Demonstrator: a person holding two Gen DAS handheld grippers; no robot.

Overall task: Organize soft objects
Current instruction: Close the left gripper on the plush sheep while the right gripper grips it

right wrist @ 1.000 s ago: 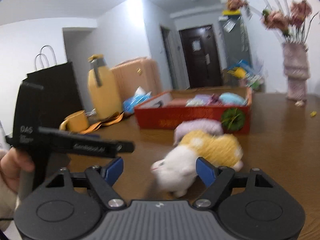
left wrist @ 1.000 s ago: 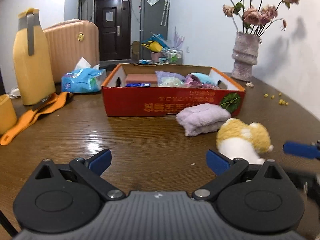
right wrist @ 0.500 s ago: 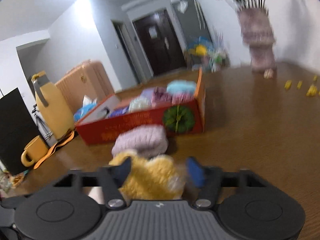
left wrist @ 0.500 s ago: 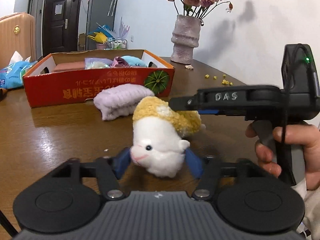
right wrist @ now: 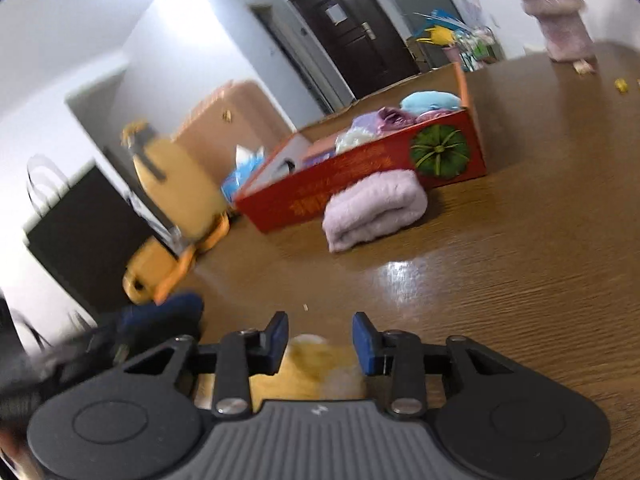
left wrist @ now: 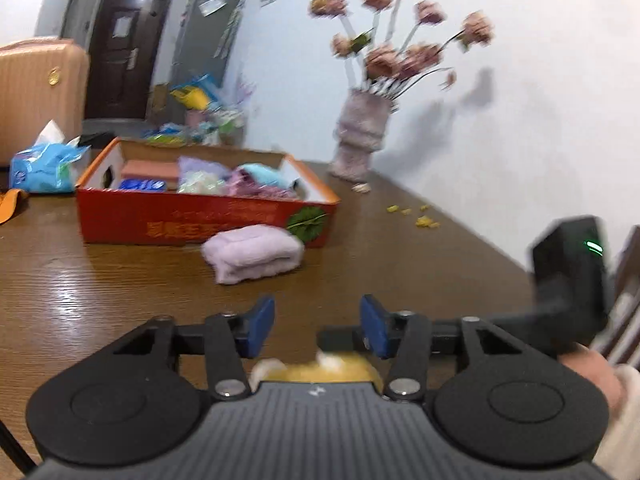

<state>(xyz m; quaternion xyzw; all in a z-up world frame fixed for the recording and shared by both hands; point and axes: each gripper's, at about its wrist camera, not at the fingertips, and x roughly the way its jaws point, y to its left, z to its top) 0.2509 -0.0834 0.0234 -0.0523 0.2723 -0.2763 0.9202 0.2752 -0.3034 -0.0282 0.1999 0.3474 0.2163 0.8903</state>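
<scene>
My left tool (left wrist: 318,326) has just been closing; the yellow-and-white plush toy (left wrist: 320,370) is sitting low at the base of its half-spread fingers, and I cannot tell if the pads are pressing it. My right tool (right wrist: 321,339) has been closing too, and is pinching the same plush toy (right wrist: 316,372) between its pads. Ahead of both tools, a folded lilac towel (left wrist: 252,252) is lying on the table (left wrist: 100,288), touching the red box (left wrist: 132,220) of soft things.
</scene>
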